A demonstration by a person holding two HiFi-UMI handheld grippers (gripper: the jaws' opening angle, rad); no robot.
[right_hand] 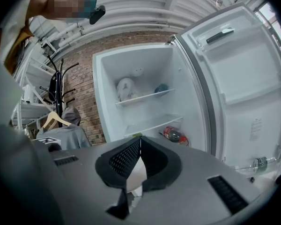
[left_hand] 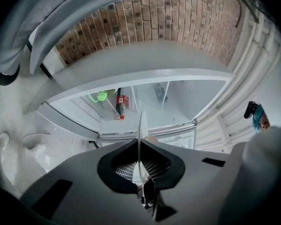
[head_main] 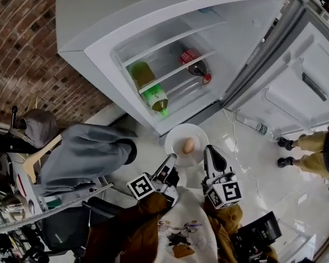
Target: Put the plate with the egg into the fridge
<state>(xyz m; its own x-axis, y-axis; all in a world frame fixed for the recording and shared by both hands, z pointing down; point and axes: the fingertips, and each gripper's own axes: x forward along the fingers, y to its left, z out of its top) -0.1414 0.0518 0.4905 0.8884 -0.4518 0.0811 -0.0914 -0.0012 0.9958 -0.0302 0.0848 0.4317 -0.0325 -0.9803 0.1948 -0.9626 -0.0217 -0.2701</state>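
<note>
Left gripper [head_main: 171, 158] and right gripper [head_main: 207, 149] both clamped shut on rim of round white plate [head_main: 178, 133], opposite sides. Brown egg [head_main: 188, 144] sitting mid-plate. Plate held just outside open white fridge [head_main: 241, 32], not inside.

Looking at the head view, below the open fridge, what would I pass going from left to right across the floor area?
grey jacket → left gripper → egg on the plate → right gripper → a bystander's black shoes
</note>
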